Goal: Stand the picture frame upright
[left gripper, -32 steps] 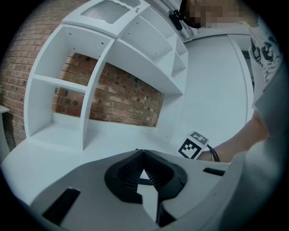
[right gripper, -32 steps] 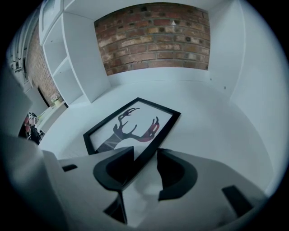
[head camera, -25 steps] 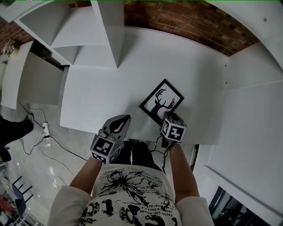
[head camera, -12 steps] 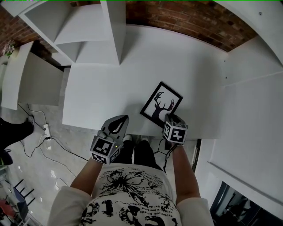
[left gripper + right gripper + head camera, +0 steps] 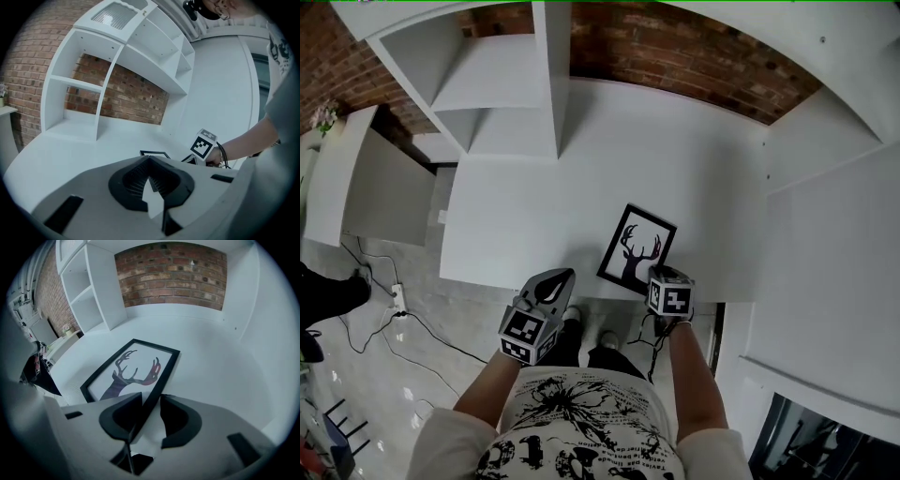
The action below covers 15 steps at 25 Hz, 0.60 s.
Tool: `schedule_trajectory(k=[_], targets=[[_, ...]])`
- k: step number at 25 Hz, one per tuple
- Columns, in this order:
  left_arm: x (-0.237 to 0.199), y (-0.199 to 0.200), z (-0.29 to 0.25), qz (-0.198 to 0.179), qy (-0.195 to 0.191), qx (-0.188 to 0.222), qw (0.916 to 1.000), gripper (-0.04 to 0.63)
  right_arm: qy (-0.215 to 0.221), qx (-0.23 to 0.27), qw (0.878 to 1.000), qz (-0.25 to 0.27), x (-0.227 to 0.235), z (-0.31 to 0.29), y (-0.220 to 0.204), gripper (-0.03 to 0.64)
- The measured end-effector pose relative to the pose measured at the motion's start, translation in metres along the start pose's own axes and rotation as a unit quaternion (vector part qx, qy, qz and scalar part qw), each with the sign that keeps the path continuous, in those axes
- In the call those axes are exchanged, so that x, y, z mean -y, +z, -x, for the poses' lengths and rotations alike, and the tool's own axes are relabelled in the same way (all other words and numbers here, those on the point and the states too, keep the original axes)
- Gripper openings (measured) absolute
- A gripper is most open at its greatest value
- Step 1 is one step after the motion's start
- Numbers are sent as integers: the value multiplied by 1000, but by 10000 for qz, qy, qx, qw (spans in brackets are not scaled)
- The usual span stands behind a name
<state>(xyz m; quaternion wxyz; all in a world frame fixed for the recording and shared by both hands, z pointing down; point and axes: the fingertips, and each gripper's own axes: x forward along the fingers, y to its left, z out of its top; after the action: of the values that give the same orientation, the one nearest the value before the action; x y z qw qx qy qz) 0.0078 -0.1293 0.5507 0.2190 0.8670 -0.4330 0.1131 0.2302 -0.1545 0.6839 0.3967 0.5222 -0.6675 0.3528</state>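
Ok so the frame (image 5: 637, 248) is lying face up on the white table (image 5: 534, 216), close to the front edge and a bit right of the middle, turned at a slight angle. It's the black-bordered one with the deer silhouette print. My right tongs (image 5: 151, 399) are down at the frame's near right corner and are closing. In the right gripper view the frame's right-hand border runs straight in between the two jaws. The border sits up against the left jaw, with a sliver of gap showing on the right jaw's side, so I wouldn't call it a grip yet. I can't tell whether that corner is off the table or flat on it. My left tongs (image 5: 553, 278) are pinched fully together with nothing in them, hanging just off the table's front edge, left of the frame and not touching it. From the left gripper view I can see the frame's far corner peeking over the closed tips, and the right tongs' marker cube just beside it. White shelves (image 5: 506, 84) stand at the back left of the table, with a brick wall (image 5: 694, 47) behind everything.
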Motion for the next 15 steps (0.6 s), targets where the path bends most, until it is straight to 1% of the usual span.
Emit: schedule_trajectory(k=[3, 6, 10, 15], targets=[[3, 3, 8, 62, 158, 64, 9998, 11, 61, -15, 9999, 119, 0, 5, 0, 120], [11, -5, 15, 156, 280, 54, 9995, 11, 35, -21, 9998, 173, 5, 13, -4, 107], [25, -20, 16, 229, 444, -42, 9987, 11, 60, 5, 10000, 77, 12, 16, -11, 89], [46, -39, 13, 288, 534, -191, 9980, 11, 158, 42, 9998, -83, 16, 21, -23, 74]])
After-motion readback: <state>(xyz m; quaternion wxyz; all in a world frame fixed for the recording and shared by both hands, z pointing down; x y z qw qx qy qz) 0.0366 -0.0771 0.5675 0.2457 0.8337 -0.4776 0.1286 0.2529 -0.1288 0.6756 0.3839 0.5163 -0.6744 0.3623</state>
